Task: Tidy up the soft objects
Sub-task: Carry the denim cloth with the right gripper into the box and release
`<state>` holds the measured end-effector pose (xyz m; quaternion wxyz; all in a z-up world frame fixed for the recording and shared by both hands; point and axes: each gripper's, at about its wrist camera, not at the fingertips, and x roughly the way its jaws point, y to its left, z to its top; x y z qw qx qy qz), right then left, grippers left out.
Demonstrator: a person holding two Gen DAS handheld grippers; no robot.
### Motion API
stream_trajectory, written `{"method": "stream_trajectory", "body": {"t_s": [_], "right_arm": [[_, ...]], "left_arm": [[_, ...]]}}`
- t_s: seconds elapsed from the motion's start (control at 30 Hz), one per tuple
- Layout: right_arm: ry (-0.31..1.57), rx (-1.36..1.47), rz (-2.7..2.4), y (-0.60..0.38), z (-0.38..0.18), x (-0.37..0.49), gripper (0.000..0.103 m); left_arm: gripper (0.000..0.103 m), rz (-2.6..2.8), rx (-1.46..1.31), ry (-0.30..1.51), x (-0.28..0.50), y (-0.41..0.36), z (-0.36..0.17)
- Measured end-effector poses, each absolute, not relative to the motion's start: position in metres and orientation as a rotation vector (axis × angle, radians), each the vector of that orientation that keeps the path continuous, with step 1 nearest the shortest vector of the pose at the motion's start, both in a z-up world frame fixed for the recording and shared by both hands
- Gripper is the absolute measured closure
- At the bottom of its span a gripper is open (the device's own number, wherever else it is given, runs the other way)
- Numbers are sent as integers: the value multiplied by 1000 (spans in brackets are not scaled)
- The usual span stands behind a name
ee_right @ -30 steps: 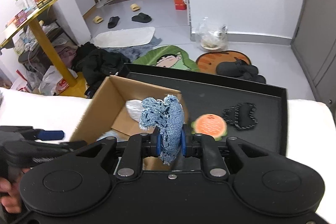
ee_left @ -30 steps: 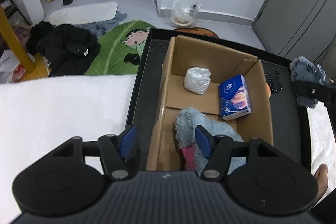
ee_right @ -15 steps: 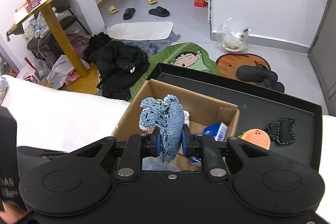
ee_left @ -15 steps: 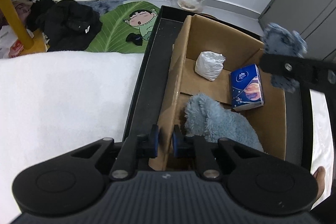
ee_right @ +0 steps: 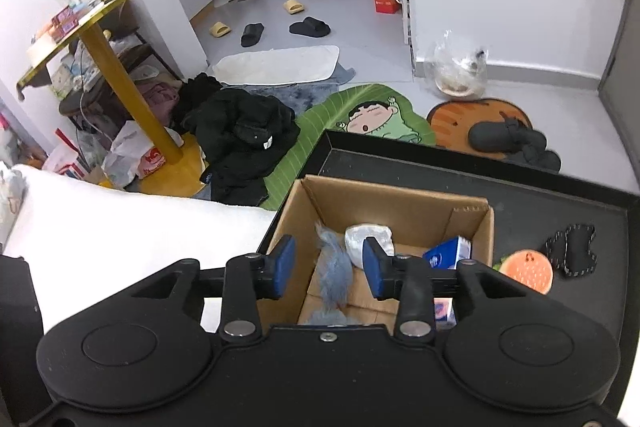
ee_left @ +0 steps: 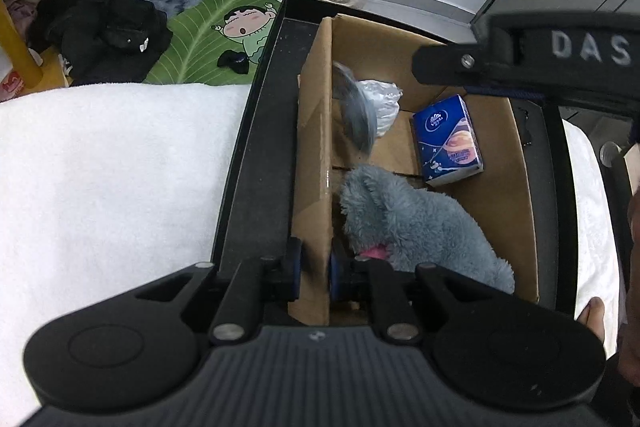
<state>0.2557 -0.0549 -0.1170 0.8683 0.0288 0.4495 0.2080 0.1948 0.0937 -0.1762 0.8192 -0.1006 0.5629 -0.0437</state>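
My left tongs (ee_left: 314, 269) pinch the near wall of the cardboard box (ee_left: 320, 131); my right tongs (ee_right: 329, 264) gape wide above it, the denim scrap (ee_right: 334, 269) blurred, dropping inside. Next target, I reckon: the watermelon-slice piece (ee_right: 527, 271) to the right.

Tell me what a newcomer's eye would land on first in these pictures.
The blurred blue denim scrap dropping into the cardboard box, just below the open right gripper. Next, the left gripper clamped on the box's near-left wall, beside the fluffy grey plush and blue tissue pack inside.
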Motion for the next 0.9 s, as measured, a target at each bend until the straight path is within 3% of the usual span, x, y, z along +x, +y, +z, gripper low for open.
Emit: {"method": "stream_trajectory", "body": {"t_s": [0.5,0.9], "right_arm": [[937,51,360,-117,-116,243,65],[947,77,327,-181,-137,252,64]], "left_arm": [[89,-25,-155,1143,193,88,-167],[72,21,-67,1093,191,75,-159]]}}
